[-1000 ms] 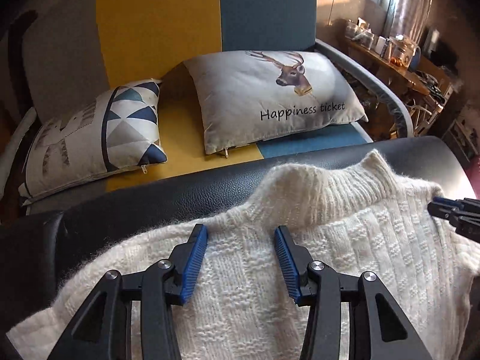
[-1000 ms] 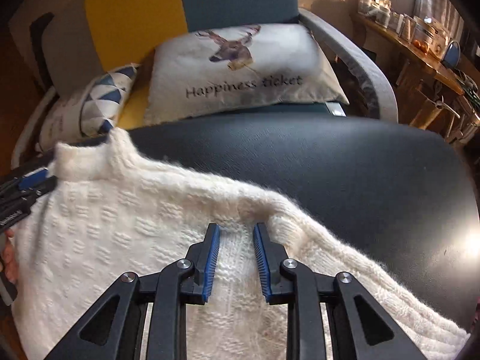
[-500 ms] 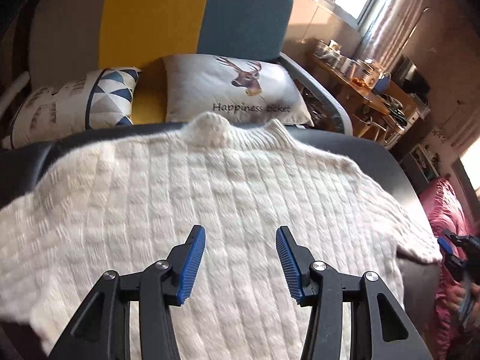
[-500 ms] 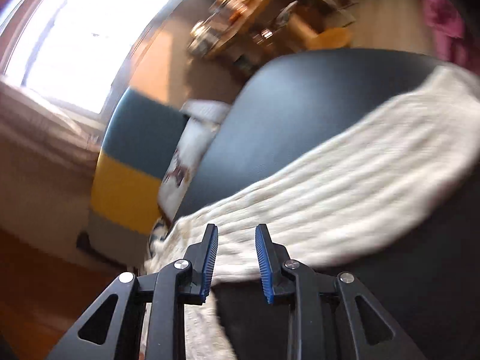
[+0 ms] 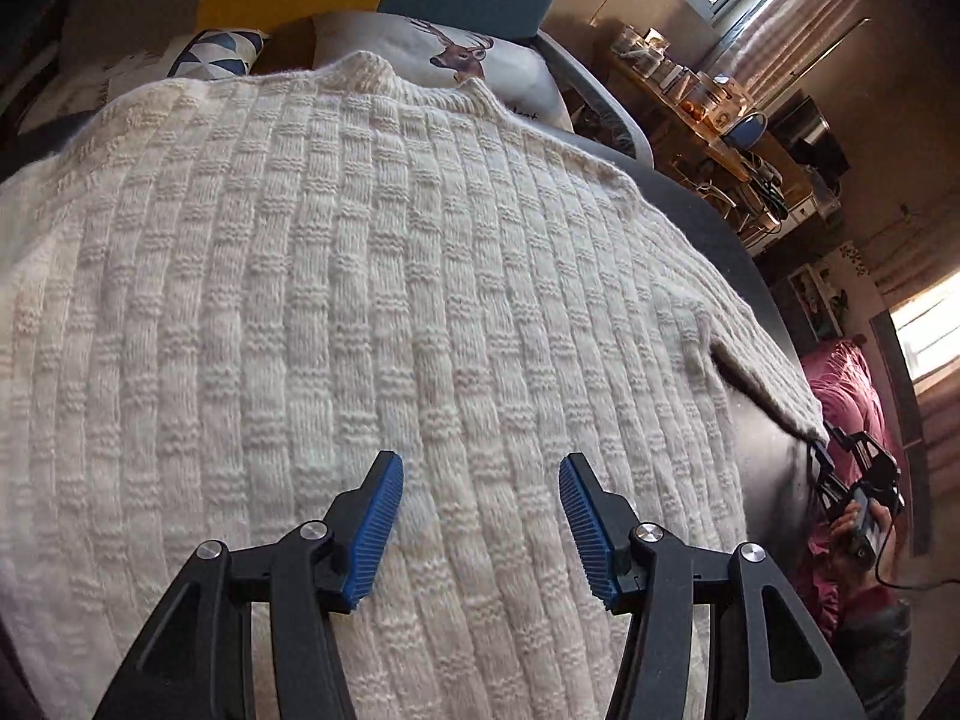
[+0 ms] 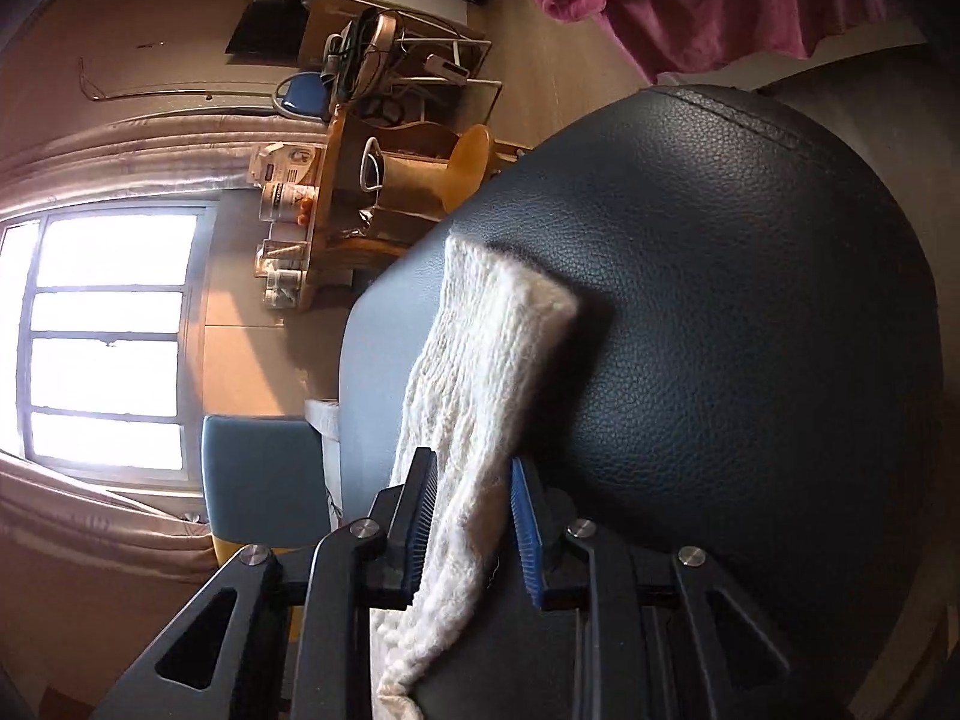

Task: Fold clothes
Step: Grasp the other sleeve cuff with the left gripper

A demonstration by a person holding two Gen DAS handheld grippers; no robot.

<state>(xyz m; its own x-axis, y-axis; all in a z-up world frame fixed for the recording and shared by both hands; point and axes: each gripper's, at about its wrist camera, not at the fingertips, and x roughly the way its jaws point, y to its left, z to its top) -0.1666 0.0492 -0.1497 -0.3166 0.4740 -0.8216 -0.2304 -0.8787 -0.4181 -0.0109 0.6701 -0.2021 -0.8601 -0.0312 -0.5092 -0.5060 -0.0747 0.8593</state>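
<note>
Left wrist view shows the cream sweater (image 5: pixel 372 300) now spread flat across the black cushion (image 6: pixel 750 312), the left gripper (image 5: pixel 480 531) wide and empty above its hem, while the right gripper (image 6: pixel 471 531), swung sideways since a second ago, straddles the sleeve (image 6: pixel 480 372), its jaws not clearly pinching, readying a fold.

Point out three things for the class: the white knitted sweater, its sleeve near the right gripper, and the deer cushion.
white knitted sweater (image 5: pixel 360 300): left wrist view, middle of the spread body.
sleeve (image 6: pixel 480 372): right wrist view, mid-length, above the fingers.
deer cushion (image 5: pixel 462 54): left wrist view, on the printed deer head.
</note>
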